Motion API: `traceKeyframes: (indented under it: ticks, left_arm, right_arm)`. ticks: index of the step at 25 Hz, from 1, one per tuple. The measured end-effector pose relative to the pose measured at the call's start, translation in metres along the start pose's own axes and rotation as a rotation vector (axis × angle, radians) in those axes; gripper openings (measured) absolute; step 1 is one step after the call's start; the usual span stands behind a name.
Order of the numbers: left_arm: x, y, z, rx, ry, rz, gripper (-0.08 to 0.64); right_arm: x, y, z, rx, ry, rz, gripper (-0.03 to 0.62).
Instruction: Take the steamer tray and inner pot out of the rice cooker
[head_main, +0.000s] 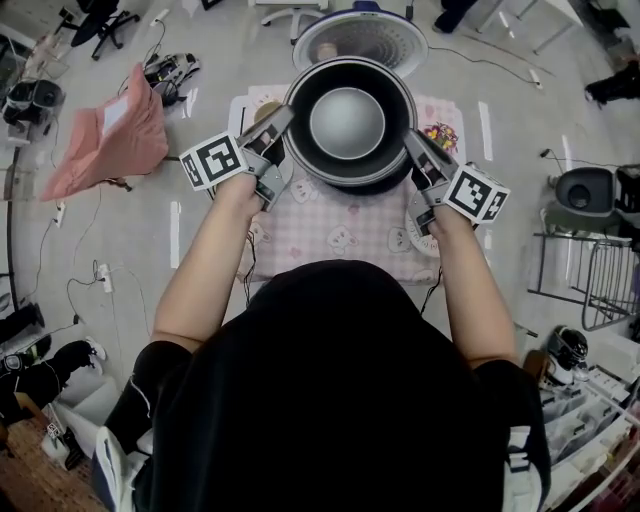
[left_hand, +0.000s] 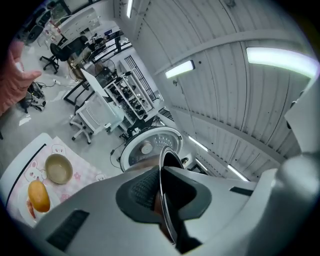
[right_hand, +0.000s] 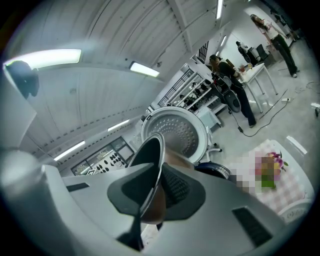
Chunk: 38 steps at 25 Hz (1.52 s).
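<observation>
Dark-walled, with a pale grey bottom, the round metal inner pot (head_main: 347, 122) hangs between the two grippers over the far half of the desk (head_main: 340, 235). The desk is small and spread with a pink patterned cloth. In the head view the left gripper (head_main: 275, 125) grips the pot's left rim and the right gripper (head_main: 415, 145) grips its right rim, each with its marker cube on the near side.

In the left gripper view the left gripper (left_hand: 161, 192) has its fingers narrowed almost together, pinching the thin metal rim of the inner pot (left_hand: 172, 161) between the dark ribbed pads. The right gripper view shows the same: the fingers of the right gripper (right_hand: 159, 187) are clamped on the rim of the pot (right_hand: 147, 155), one pad inside the wall and one outside.

Just beyond the pot stands the rice cooker, its round white lid (head_main: 360, 38) swung open, the perforated inner plate facing the person (right_hand: 175, 130). The pot covers the cooker's body in the head view.

On the desk's left part, well apart from the pot, sit a small tan bowl (left_hand: 59, 168) and, nearer, a round orange thing (left_hand: 39, 195). On the far right corner lies a bunch of coloured flowers (head_main: 440, 135)
</observation>
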<state>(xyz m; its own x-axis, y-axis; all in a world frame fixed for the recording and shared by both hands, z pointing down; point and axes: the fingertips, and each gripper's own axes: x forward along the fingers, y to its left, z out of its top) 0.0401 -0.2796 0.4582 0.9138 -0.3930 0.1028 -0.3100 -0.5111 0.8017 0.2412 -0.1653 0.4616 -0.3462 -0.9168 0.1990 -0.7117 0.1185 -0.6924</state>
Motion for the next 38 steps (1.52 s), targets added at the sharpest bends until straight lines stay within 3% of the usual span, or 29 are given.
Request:
traceKeyframes:
  ticks: [8,20,29,33,38]
  left_arm:
    - [-0.051,-0.003,0.025,0.023,-0.089,0.038,0.040]
    - [-0.164,0.026,0.038,0.006,-0.211,0.158,0.040]
    - [-0.230,0.058,0.012,-0.053,-0.234,0.234,0.040]
    - [-0.246,0.077,-0.012,-0.148,-0.230,0.275,0.040]
    - [-0.264,0.096,-0.036,-0.141,-0.201,0.297,0.040]
  right_arm:
    - [0.025,0.042,-0.007,-0.025,0.045,0.089,0.051]
    - [0.073,0.112,-0.070,-0.046,0.192,0.220,0.052]
    - [0.088,0.136,-0.133,-0.039,0.308,0.261,0.054]
    - [0.089,0.130,-0.160,-0.030,0.364,0.253,0.054]
    - [0.087,0.123,-0.195,-0.029,0.428,0.235,0.055]
